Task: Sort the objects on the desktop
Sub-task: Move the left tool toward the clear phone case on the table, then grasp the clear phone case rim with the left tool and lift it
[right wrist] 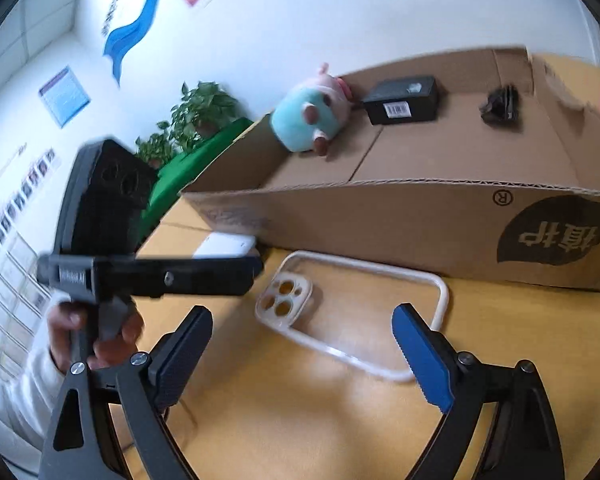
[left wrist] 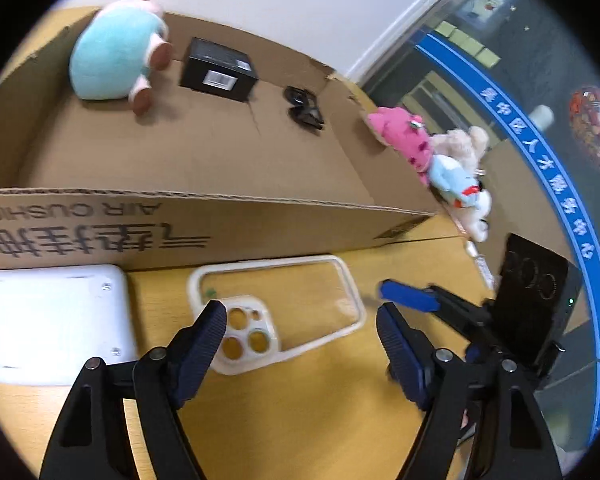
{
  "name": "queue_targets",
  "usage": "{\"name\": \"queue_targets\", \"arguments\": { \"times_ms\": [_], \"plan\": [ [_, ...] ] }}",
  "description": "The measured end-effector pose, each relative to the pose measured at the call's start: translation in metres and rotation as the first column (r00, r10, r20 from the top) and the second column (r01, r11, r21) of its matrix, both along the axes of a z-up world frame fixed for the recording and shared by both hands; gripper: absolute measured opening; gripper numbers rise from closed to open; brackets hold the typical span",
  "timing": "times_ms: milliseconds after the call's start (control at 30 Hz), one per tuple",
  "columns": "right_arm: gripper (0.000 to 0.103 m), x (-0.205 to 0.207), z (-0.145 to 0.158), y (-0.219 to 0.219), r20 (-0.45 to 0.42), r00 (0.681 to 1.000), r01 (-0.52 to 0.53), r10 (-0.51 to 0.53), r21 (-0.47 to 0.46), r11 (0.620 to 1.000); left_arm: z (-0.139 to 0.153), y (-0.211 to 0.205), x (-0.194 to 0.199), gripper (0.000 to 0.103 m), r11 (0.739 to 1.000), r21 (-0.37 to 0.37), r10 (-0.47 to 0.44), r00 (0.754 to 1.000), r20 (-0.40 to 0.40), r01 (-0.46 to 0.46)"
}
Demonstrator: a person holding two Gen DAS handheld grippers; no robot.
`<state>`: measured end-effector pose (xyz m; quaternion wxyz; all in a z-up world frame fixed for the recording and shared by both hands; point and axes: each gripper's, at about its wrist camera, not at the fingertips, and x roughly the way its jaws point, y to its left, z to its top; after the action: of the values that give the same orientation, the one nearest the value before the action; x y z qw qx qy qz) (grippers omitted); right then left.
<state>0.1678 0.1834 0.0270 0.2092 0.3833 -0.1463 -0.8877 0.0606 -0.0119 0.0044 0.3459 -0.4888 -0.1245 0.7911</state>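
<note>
A clear phone case with a white rim [left wrist: 276, 312] lies flat on the wooden desk, just in front of a large open cardboard box [left wrist: 204, 224]. My left gripper [left wrist: 300, 320] is open above the case's camera end, holding nothing. My right gripper [right wrist: 302, 332] is open over the same case [right wrist: 352, 312], also holding nothing. The box [right wrist: 420, 232] holds a turquoise-and-pink plush [left wrist: 116, 52], a black carton [left wrist: 218, 70] and a small black clip-like item [left wrist: 304, 106]. A white flat device [left wrist: 56, 320] lies left of the case.
Pink, beige and blue plush toys [left wrist: 440, 160] lie heaped at the box's right end. The other gripper's black body [left wrist: 532, 308] stands close on the right in the left wrist view, and at left in the right wrist view [right wrist: 112, 240]. Potted plants [right wrist: 196, 116] stand beyond the desk.
</note>
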Motion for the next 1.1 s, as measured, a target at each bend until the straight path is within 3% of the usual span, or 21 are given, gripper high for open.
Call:
{"name": "queue_targets", "arguments": {
  "times_ms": [100,200,233,300,500,600,733,867,1000,1100],
  "plan": [
    [0.094,-0.012,-0.011,0.014,0.058,0.996,0.075,-0.075,0.009,0.997,-0.013,0.005,-0.02,0.078,0.993,-0.101,0.064,0.997,0.048,-0.059],
    [0.094,-0.031,-0.02,0.011,0.118,0.99,0.067,-0.081,0.117,0.991,-0.025,0.02,-0.032,0.078,0.974,-0.222,0.058,0.997,0.052,-0.045],
    [0.094,-0.037,-0.023,0.009,0.136,0.988,0.057,-0.075,0.133,0.99,-0.025,0.024,-0.033,0.078,0.973,-0.228,0.043,0.998,0.043,-0.032],
    [0.094,-0.046,-0.03,0.007,0.173,0.983,0.042,-0.065,0.133,0.99,-0.026,0.026,-0.037,0.078,0.976,-0.218,0.031,0.998,0.062,-0.017],
    [0.098,-0.052,-0.027,-0.005,0.149,0.987,0.032,-0.053,0.14,0.99,-0.026,0.018,-0.035,0.078,0.984,-0.179,0.035,0.995,0.09,-0.019],
    [0.098,-0.034,-0.013,0.001,0.085,0.995,0.049,-0.054,0.062,0.997,-0.014,0.005,-0.02,0.078,0.995,-0.094,0.032,0.996,0.083,-0.024],
    [0.098,0.01,0.014,0.0,-0.032,0.999,0.032,-0.032,0.013,0.999,0.01,-0.01,0.017,0.078,1.0,-0.003,-0.003,1.0,0.013,0.003],
    [0.097,0.051,0.018,-0.003,-0.063,0.998,-0.006,0.005,-0.016,1.0,0.012,-0.022,0.044,0.078,0.999,0.049,-0.002,1.0,0.012,0.002],
    [0.097,0.072,0.011,-0.002,-0.055,0.998,-0.006,0.006,0.002,1.0,0.006,-0.028,0.052,0.078,0.999,0.05,0.0,1.0,0.03,-0.001],
    [0.097,0.075,0.001,0.002,-0.011,1.0,0.011,-0.011,0.029,1.0,-0.007,-0.026,0.052,0.078,1.0,-0.014,0.017,0.998,0.063,-0.016]
  ]
}}
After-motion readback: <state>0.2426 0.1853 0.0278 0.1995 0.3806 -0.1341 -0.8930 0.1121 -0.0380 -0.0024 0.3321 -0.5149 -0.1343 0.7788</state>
